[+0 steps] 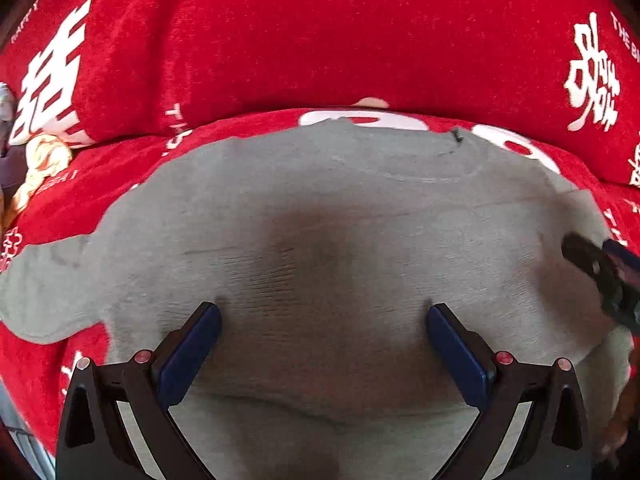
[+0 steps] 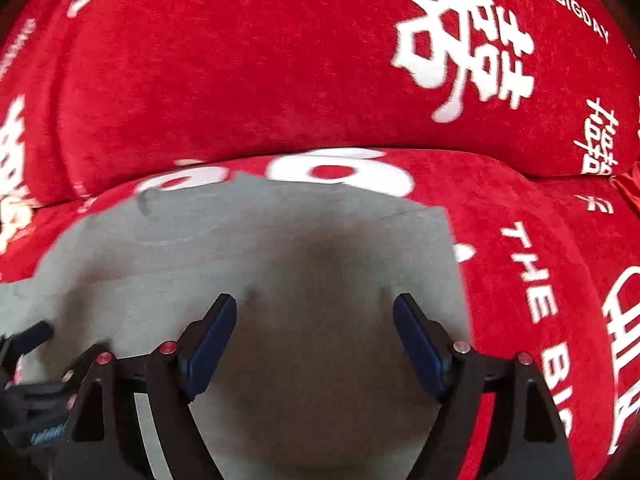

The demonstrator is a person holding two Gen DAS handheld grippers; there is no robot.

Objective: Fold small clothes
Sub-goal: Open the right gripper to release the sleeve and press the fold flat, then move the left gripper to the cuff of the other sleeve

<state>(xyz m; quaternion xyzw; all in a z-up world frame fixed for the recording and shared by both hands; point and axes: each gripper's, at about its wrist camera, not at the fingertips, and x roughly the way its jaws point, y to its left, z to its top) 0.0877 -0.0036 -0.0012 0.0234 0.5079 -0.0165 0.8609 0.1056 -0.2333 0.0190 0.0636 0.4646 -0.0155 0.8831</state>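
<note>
We saw the grey garment (image 1: 320,240) lying flat on the red sofa cover (image 1: 300,40) (printed with white characters). Our left gripper (image 1: 324,320) and right gripper (image 2: 314,316) hovered over it, jaws spread wide, holding nothing.

Red wedding-print bedding fills the background

A red cover (image 1: 120,184) printed with white characters and English lettering spreads across the surface, and behind it rises a plump red cushion (image 1: 320,40) in the same fabric. On the right wrist view that cushion carries a big white double-happiness character (image 2: 464,40) with "THE BIGDAY" beside it. At the far left of the left wrist view, a cream and pale-orange bundle (image 1: 40,164) sits bunched at the cushion's foot; what it is, hard to tell.
</note>
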